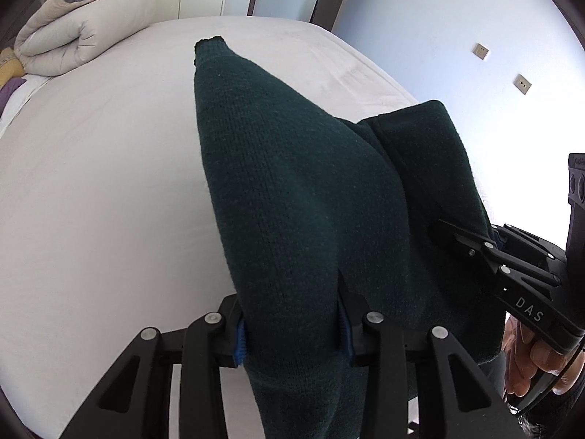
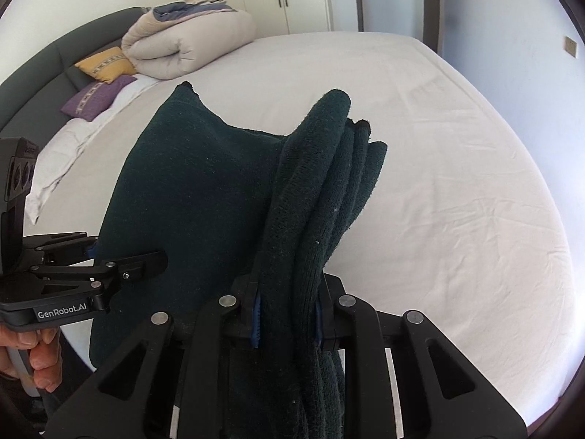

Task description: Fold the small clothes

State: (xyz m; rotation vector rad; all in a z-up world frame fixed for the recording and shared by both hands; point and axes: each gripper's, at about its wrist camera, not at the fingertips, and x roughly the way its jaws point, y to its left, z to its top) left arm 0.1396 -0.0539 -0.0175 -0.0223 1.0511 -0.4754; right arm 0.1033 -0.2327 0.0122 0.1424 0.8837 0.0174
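Dark green knit garment (image 1: 292,201) clamped in both grippers.

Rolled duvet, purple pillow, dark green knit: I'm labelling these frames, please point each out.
Rolled duvet (image 2: 190,49), right wrist view, its rolled side.
Purple pillow (image 2: 97,98), right wrist view, its top face.
Dark green knit (image 1: 292,190), left wrist view, its middle.

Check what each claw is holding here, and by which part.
Both claws grip one dark green knit garment above the bed. The left claw pinches a single thick fold; the right claw pinches a bunch of several layers.
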